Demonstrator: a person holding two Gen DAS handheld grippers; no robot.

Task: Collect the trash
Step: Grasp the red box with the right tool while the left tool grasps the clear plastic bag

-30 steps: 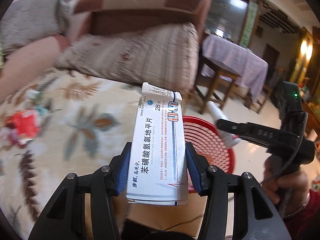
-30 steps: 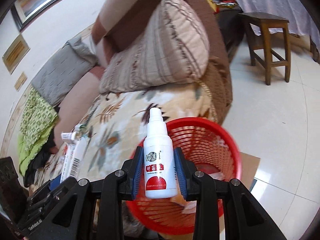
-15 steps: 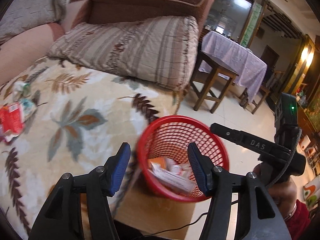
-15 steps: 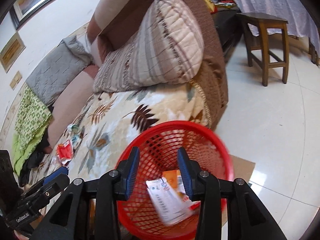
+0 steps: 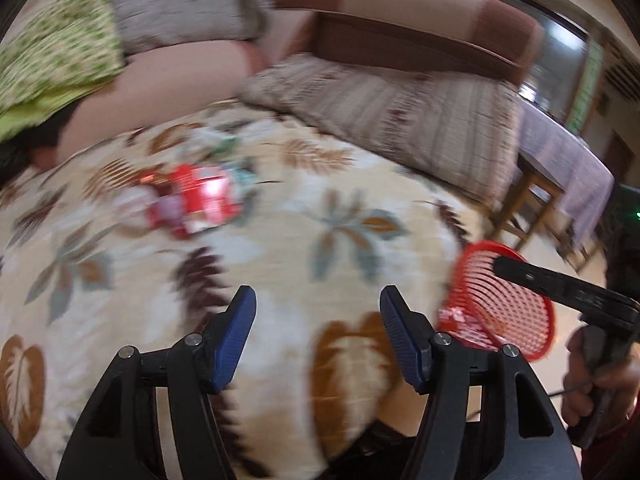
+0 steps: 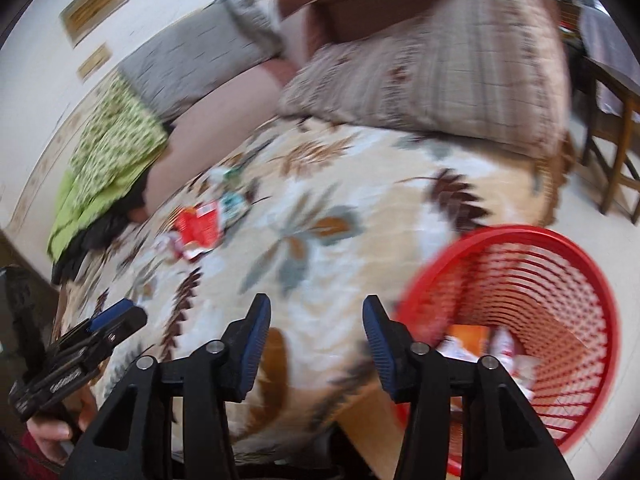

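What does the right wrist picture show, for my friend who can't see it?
The open, empty right gripper points over a leaf-patterned sofa cover, with a red mesh basket holding some trash at the lower right. A small blurred pile of wrappers, one red, lies farther back on the cover. The left gripper shows at the lower left.

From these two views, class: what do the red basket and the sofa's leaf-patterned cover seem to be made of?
Red basket: probably moulded plastic, slightly glossy, with an open mesh wall. Leaf-patterned cover: seemingly soft, matte quilted fabric, with faint stitch lines; blur hides the weave.
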